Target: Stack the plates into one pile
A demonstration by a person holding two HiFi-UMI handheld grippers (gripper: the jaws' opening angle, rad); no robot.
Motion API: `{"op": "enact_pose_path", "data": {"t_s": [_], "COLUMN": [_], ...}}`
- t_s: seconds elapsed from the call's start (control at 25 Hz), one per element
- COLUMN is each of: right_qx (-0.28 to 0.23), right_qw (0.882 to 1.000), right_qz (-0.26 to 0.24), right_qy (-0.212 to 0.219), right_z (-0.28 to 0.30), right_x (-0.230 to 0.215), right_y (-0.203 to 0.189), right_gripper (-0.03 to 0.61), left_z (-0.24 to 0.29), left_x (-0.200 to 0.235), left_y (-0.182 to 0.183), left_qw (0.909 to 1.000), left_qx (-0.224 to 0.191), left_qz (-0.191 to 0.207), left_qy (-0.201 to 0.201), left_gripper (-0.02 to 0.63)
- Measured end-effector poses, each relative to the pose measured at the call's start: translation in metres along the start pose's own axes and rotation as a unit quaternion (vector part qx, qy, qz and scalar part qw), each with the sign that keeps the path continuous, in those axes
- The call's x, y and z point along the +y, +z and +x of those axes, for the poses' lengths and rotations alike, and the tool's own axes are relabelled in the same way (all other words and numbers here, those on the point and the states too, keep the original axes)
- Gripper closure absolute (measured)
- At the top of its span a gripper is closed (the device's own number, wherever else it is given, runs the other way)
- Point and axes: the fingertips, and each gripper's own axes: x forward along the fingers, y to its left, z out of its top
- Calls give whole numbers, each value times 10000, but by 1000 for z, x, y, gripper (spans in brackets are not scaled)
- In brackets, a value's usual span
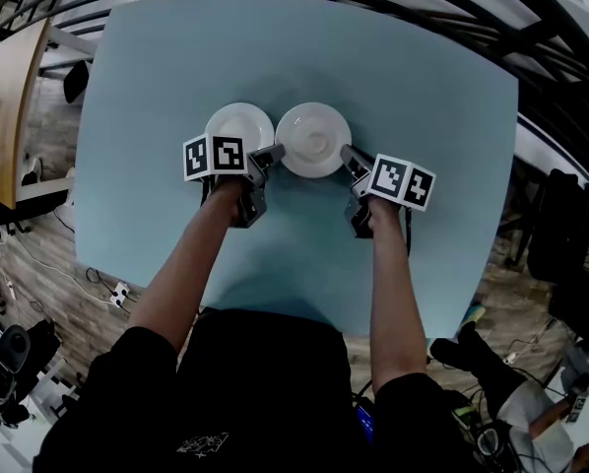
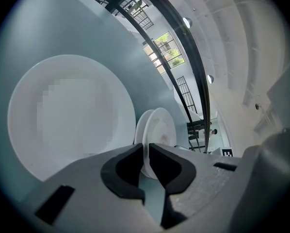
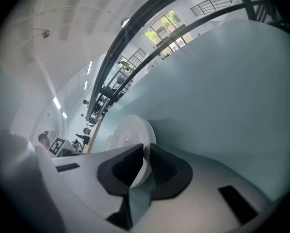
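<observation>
**While both grippers pinch one plate, the pile is not yet made**

As I read it from here, two white plates lie side by side on the tabletop [image 1: 423, 87], nearer its far edge than its near one. The left gripper [image 1: 272, 152] has its jaws pressed onto the rim of the gripped plate [image 1: 314, 136] on the side facing the other plate [image 1: 240, 121]. The right gripper [image 1: 347, 152] pinches the opposite rim — dark pads on a thin lip. Whether that plate has left the tabletop I cannot tell. I judge it stiff, smooth and brittle. It is light enough for two holds but apt to slide out of the pads if tilted. The rim is the only place to take it — so I would hold it level, carry it over its neighbour and lower gently, since a knock could chip either.
</observation>
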Motion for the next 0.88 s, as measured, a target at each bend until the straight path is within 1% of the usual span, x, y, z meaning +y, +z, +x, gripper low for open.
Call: {"op": "enact_pose_path", "data": {"t_s": [0.16,0.32,0.4,0.6,0.88], "right_qx": [-23,-33,-32,-56,-67], "right_qw": [10000,10000,9999,9998,9994], "right_qz": [-17,-60,-99,-151,-281], "right_qy": [-24,-53,-66,-131,-207], "right_z": [-2,0,1,-1,1], "right_x": [1,3,4,3,1], "right_y": [0,1,1,3,3], "right_gripper": [546,546,546,546,546], "left_z": [-1,-2,-2,-3,-2], "left_x": [-2,-2,-3,-5,-1], "left_y": [-1,1,1,0,-1], "left_qw": [10000,10000,10000,9999,9995], "left_qx": [-17,-10,5,62,120], "left_qz": [-9,-18,-4,128,256], "left_qy": [17,-21,-12,75,146], "left_gripper": [580,551,546,528,528]}}
